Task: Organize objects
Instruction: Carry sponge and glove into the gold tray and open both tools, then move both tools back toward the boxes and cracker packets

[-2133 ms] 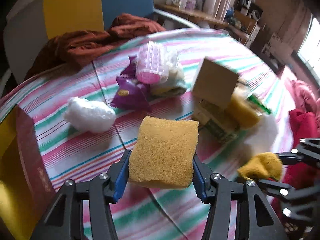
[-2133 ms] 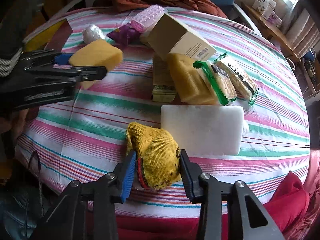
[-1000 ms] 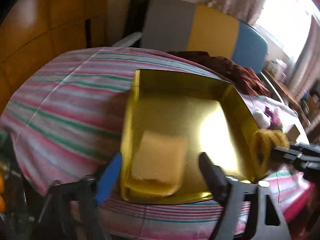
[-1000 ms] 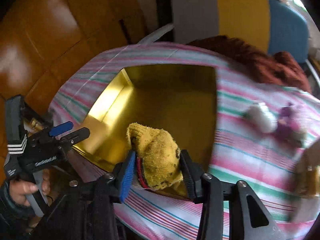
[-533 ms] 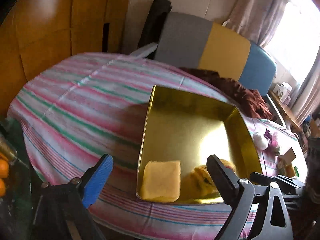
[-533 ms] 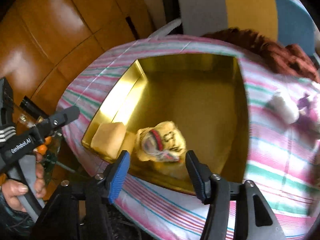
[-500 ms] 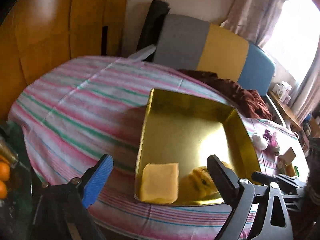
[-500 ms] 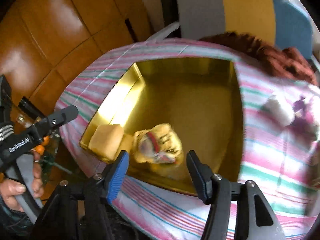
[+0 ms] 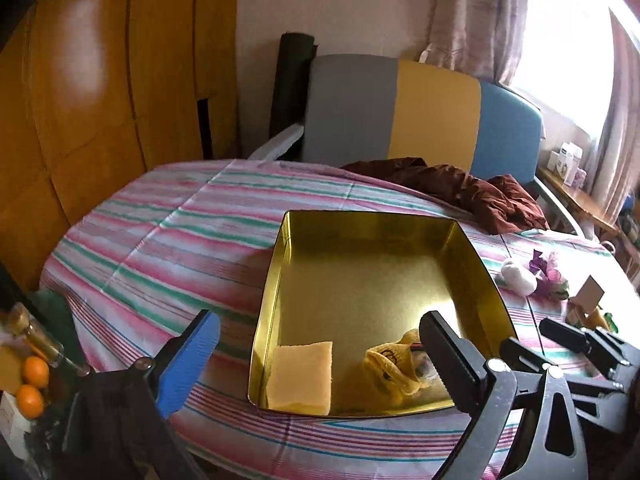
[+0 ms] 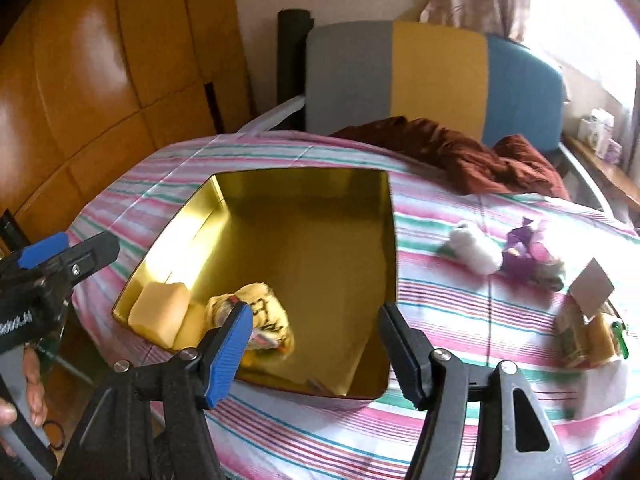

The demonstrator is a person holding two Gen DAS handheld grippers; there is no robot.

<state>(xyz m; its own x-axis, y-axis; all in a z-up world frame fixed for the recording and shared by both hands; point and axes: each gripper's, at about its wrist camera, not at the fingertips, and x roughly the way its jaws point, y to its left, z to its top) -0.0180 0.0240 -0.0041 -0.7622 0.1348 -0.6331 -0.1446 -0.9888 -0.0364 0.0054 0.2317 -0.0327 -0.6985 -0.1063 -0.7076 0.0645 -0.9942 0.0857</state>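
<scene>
A gold tin box sits open on the striped table. A yellow sponge lies in its near corner, and a yellow cloth lies beside the sponge. My left gripper is open and empty, above the box's near edge. My right gripper is open and empty, above the near edge of the box; it also shows in the left wrist view. The left gripper shows at the left of the right wrist view.
A white wad, purple wrappers and a cardboard box on a pile of packets lie on the table's right side. A brown cloth lies at the back. A grey, yellow and blue chair back stands behind. Oranges sit low left.
Both grippers have let go: the sponge and the yellow cloth now lie in the gold box. Both grippers have drawn back and up from the box.
</scene>
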